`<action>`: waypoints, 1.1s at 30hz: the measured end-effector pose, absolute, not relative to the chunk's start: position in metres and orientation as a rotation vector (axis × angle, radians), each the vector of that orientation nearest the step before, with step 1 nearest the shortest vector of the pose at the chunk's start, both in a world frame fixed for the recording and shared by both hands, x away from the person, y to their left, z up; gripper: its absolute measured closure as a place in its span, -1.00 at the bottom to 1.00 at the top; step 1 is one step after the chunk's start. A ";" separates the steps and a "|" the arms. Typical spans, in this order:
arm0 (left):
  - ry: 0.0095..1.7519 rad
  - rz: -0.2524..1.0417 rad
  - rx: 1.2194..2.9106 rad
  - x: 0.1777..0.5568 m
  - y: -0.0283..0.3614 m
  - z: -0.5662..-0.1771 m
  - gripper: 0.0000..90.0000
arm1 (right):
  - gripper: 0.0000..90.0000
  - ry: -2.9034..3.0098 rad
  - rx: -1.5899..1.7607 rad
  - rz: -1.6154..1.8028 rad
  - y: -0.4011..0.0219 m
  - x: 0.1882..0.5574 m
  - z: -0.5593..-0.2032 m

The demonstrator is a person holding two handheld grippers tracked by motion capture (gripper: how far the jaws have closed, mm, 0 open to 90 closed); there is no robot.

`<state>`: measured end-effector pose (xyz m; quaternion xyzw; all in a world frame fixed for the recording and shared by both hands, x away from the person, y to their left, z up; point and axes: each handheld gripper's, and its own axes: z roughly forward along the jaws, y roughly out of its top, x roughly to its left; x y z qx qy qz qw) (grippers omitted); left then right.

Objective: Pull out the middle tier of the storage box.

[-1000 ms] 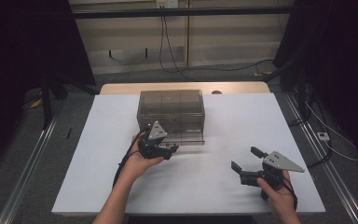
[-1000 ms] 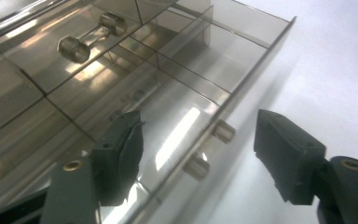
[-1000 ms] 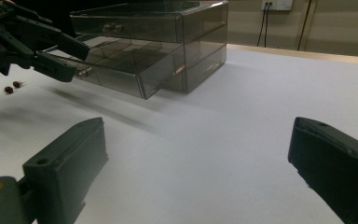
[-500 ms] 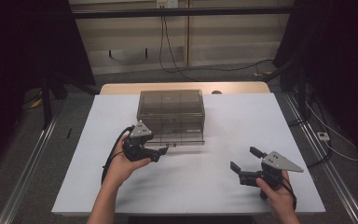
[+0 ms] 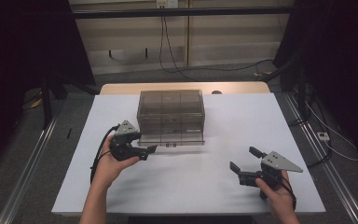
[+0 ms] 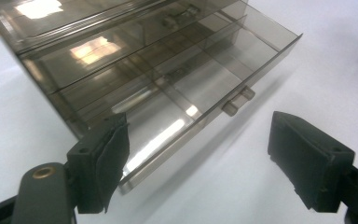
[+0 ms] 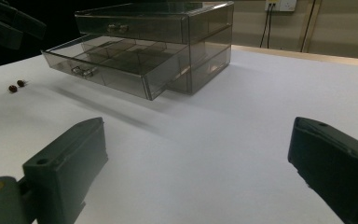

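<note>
The smoky plastic drawer box (image 5: 170,116) sits upper centre of the white table (image 5: 214,196), its lower drawer (image 6: 177,100) pulled out toward the bottom of the frame. The left gripper (image 5: 145,151), jaws apart and just opened wider, hangs empty just beside the drawer's left front corner. The right gripper (image 5: 244,164), jaws apart and empty, sits lower right amid bare tabletop. No writing is readable.

The smoky clear plastic drawer box (image 5: 170,112) sits mid-counter with its bottom drawer (image 6: 186,88) pulled out, eating the space right in front. Left tongs (image 5: 145,150) hover just beside that drawer's corner. Loads of bare white counter (image 5: 242,135) toward the right tongs (image 5: 244,161).
</note>
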<state>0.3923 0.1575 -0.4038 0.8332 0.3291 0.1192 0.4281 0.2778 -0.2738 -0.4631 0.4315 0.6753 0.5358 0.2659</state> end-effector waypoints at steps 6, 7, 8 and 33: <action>0.866 0.316 2.060 0.390 0.173 -0.403 -0.55 | -0.91 1.826 1.165 1.446 -0.273 0.278 -0.463; 0.871 0.324 2.062 0.390 0.175 -0.404 -0.56 | -0.91 1.826 1.164 1.446 -0.273 0.278 -0.463; 0.880 0.320 2.057 0.389 0.178 -0.405 -0.56 | -0.91 1.826 1.164 1.445 -0.273 0.278 -0.463; 1.103 0.408 2.081 0.375 0.217 -0.435 -0.61 | -0.91 1.828 1.153 1.441 -0.273 0.278 -0.463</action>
